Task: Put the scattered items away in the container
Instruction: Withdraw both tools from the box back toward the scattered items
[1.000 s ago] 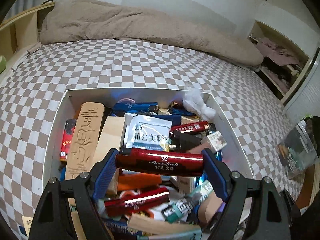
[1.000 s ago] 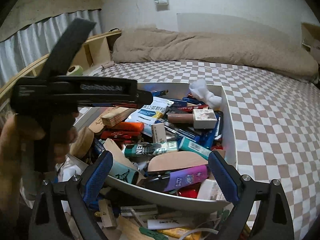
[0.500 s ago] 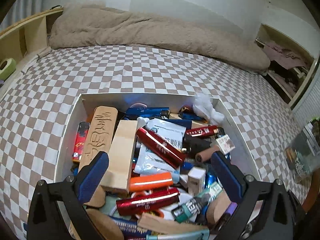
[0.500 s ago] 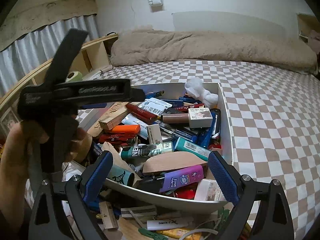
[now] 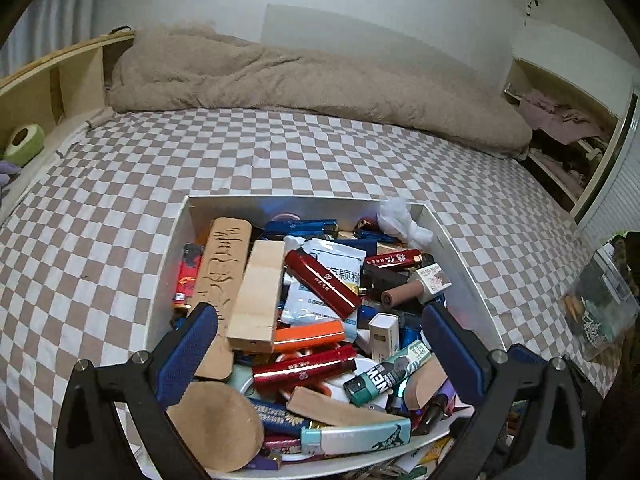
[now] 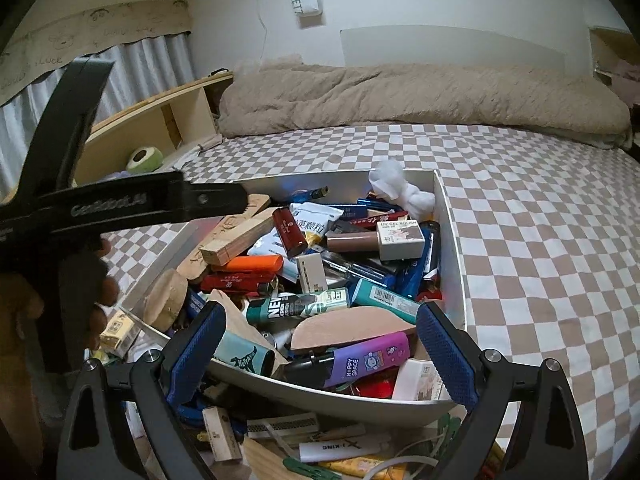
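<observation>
Released, red box [image 5: 322, 282] lies in white container [image 5: 460, 248]; left gripper [image 5: 320, 344] jaws wide.

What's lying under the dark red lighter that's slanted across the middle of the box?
The red lighter rests on a white sachet with blue print, beside a wooden block in the box. Whatever lies beneath the sachet is covered.

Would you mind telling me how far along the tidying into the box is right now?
Mostly done: the white box is heaped with items, and a dark red case lies on the pile. Nothing is in hand; the left gripper, which has just been opening, and the right gripper are both open and empty. Left: loose items below the box's near edge.
</observation>
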The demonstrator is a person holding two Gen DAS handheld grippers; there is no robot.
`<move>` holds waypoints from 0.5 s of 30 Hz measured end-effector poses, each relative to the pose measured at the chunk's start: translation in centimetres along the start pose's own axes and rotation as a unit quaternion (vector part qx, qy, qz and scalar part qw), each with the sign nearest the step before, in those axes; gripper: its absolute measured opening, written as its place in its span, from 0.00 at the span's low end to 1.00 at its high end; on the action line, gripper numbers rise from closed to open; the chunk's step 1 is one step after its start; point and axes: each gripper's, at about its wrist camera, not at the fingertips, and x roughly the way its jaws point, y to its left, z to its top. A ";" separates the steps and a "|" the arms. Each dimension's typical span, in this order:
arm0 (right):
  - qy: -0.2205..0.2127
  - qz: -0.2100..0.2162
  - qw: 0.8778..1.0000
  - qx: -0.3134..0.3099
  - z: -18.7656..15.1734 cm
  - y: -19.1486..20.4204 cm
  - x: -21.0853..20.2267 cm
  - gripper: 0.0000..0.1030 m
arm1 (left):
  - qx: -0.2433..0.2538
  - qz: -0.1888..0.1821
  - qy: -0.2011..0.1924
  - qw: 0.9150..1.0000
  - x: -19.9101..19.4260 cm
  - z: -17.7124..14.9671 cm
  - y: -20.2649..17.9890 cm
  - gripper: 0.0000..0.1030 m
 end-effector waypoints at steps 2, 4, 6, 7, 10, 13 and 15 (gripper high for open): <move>0.000 -0.007 1.000 0.000 0.3 0.0 -0.3 0.93 | 0.002 0.006 -0.012 1.000 -0.8 -0.2 0.1 1.00; -0.005 -0.012 1.000 0.001 0.5 0.0 -0.7 0.93 | 0.003 0.011 -0.025 1.000 -1.8 -0.5 0.2 1.00; -0.011 -0.014 1.000 0.003 0.8 0.0 -1.3 0.93 | 0.004 0.015 -0.037 0.999 -2.6 -0.8 0.3 1.00; -0.014 -0.018 1.000 0.004 0.9 0.1 -1.5 0.93 | 0.004 0.018 -0.043 0.999 -3.0 -0.9 0.4 1.00; -0.027 -0.036 0.999 0.000 1.2 0.3 -2.3 1.00 | 0.006 0.026 -0.059 0.998 -4.1 -1.3 0.7 1.00; -0.039 -0.051 0.998 -0.006 1.4 0.6 -3.2 1.00 | 0.011 0.033 -0.073 0.997 -5.1 -1.7 1.0 1.00; -0.046 -0.060 0.997 -0.006 1.6 0.7 -3.7 1.00 | 0.012 0.036 -0.081 0.996 -5.8 -2.0 1.1 1.00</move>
